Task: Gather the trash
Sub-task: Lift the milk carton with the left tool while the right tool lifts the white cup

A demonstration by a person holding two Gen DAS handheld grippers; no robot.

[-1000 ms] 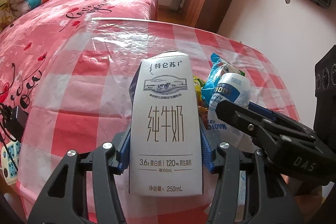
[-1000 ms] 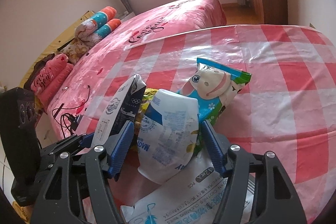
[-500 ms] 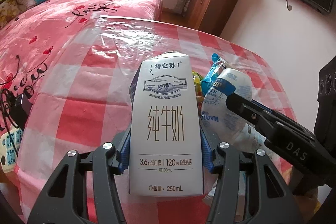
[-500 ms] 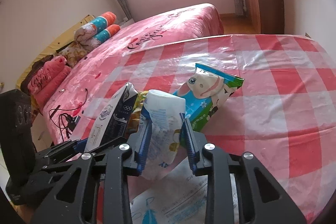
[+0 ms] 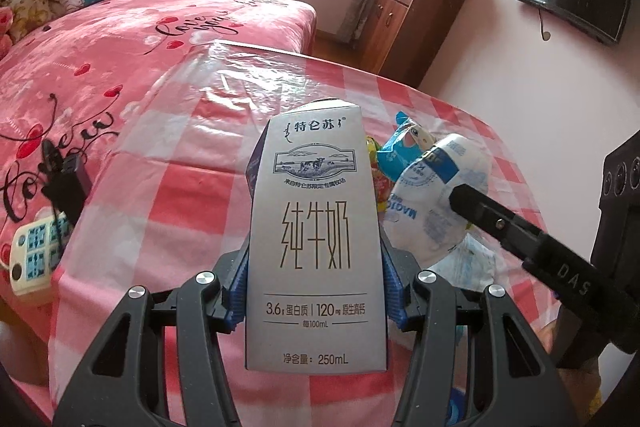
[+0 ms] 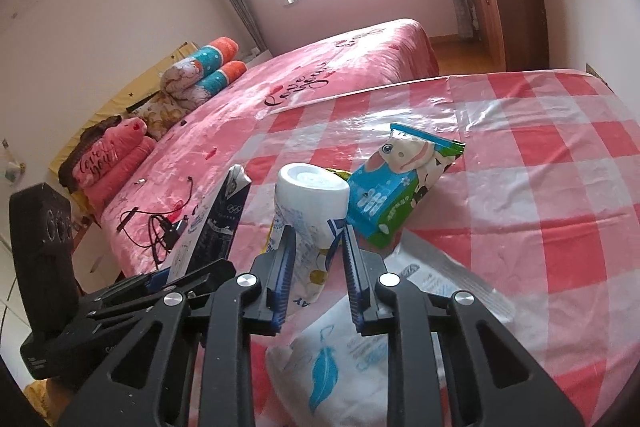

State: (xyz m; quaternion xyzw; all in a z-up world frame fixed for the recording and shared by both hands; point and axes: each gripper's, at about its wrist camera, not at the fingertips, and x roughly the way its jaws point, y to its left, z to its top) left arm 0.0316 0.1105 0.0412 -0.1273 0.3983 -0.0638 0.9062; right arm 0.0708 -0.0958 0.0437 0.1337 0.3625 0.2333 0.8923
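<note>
Your left gripper [image 5: 314, 291] clamps the upright milk carton [image 5: 314, 231] above the checked table [image 5: 168, 187]. Your right gripper [image 6: 316, 279] squeezes the white pouch [image 6: 310, 203]. Only the right view shows the feather-print bag [image 6: 360, 351] beneath, and the whole cow snack bag [image 6: 400, 183] beyond.

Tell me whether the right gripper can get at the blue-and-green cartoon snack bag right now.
Probably not: the right gripper is shut on the crumpled white plastic bottle, which sits between it and the blue-and-green cartoon snack bag just beyond.
</note>
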